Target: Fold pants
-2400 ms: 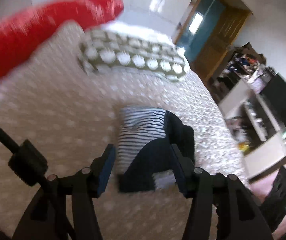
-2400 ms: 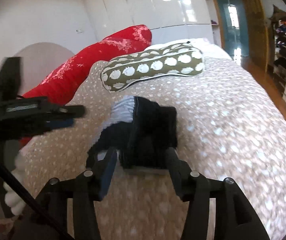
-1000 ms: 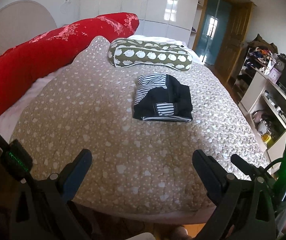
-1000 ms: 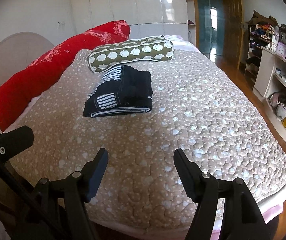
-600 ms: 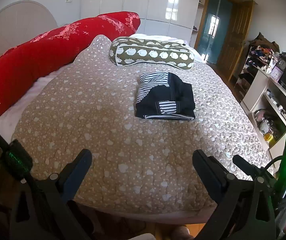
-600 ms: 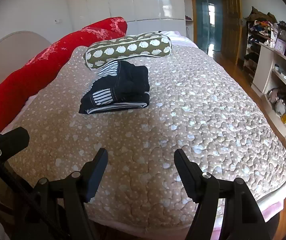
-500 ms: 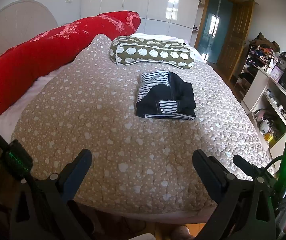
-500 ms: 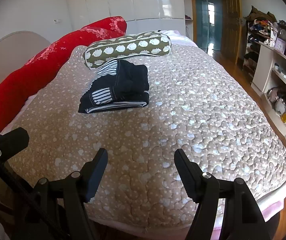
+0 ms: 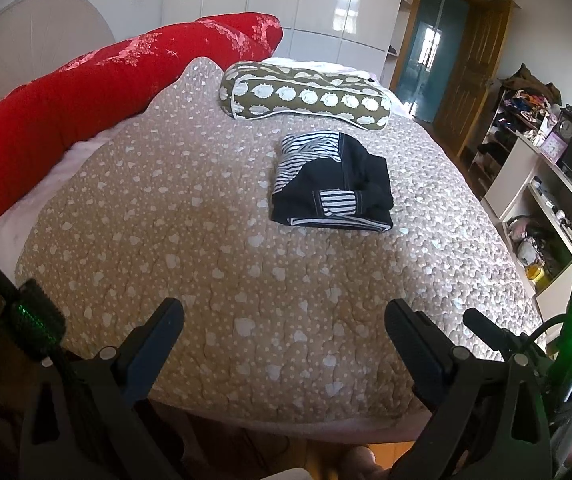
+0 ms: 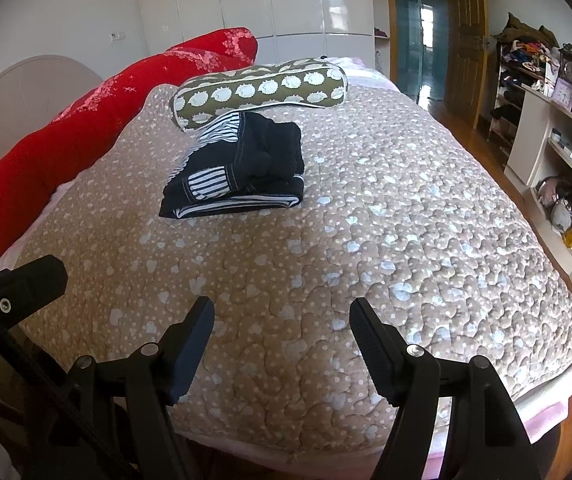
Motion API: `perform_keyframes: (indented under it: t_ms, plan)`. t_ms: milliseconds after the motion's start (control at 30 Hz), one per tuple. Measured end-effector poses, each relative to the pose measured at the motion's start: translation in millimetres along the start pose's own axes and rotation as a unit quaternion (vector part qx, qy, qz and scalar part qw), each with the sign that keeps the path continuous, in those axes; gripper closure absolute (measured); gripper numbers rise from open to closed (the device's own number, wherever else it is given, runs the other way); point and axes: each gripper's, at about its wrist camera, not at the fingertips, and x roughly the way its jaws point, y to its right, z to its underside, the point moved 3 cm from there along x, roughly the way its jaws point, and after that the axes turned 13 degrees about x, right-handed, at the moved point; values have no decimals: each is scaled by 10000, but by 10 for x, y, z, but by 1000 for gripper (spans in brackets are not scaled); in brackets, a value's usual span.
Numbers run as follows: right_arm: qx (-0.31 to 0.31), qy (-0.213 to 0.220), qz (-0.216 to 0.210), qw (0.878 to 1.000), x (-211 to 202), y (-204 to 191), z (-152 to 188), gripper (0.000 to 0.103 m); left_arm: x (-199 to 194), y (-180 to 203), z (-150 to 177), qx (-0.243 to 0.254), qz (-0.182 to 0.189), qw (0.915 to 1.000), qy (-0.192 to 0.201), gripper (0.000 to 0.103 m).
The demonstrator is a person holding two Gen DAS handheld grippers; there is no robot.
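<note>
The dark navy pants (image 9: 332, 184) with striped lining lie folded in a compact stack on the beige patterned bedspread (image 9: 206, 248), toward the far side of the bed. They also show in the right wrist view (image 10: 242, 168). My left gripper (image 9: 284, 320) is open and empty, held back at the near edge of the bed. My right gripper (image 10: 282, 316) is open and empty, also over the near edge, well short of the pants.
An olive bolster pillow (image 9: 306, 96) lies just behind the pants. A long red pillow (image 9: 98, 92) runs along the left side by the headboard. White shelving with clutter (image 9: 546, 200) stands right of the bed. Part of the left gripper (image 10: 14, 284) shows at the right view's left edge.
Both grippers drew back from the folded pants to the near edge of the bed and opened wide. Over the last half second almost nothing has moved.
</note>
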Motion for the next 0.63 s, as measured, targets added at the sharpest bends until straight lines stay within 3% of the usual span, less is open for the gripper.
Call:
perform_keyframes:
  t_ms: [633]
  plan:
    - [-15,-100,31,9999,68,-14,76,26,121,-29,84,-100,99,9997,-203,3]
